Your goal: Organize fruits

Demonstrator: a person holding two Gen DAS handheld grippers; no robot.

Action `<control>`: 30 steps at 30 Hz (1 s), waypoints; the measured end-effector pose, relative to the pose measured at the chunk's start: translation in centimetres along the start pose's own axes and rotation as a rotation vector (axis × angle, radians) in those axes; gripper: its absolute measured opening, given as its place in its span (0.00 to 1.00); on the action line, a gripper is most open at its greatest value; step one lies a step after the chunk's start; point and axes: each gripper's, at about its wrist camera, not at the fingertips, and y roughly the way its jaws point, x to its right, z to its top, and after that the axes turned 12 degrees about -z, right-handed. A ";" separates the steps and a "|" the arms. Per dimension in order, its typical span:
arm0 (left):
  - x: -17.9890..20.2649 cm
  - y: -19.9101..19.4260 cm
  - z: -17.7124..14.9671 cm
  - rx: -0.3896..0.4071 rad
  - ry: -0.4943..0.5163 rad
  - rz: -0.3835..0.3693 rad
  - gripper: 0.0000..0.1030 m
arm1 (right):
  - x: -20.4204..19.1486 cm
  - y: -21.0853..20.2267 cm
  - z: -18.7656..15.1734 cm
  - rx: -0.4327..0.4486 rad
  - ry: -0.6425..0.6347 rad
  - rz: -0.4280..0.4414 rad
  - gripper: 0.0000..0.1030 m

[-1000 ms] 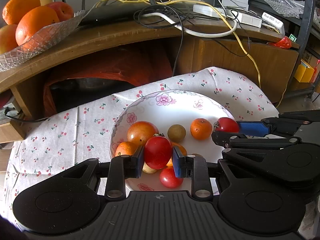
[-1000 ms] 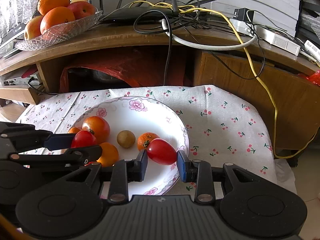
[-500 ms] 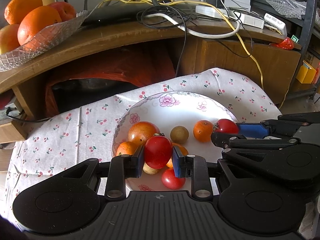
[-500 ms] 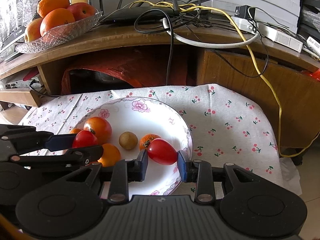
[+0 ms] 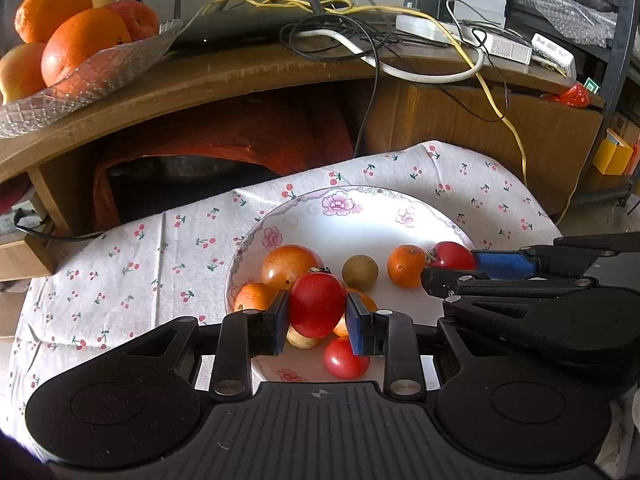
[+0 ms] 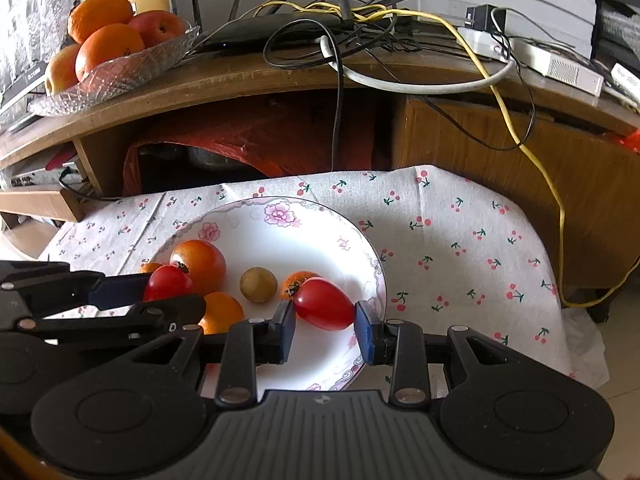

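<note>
Now we go from large to small. On the cherry-print cloth stands the plate with small fruits. Our left gripper pinches a round tomato above the plate; our right gripper pinches an oval tomato over the rim. We judge both light, smooth, a little slippery and soft, so the pads should press the middle gently. The white box behind has writing, but we cannot read it.
</note>
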 end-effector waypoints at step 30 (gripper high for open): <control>0.6 -5.5 -1.6 0.055 -0.019 0.099 0.82 | 1.1 -6.6 -1.5 0.047 0.066 -0.020 0.39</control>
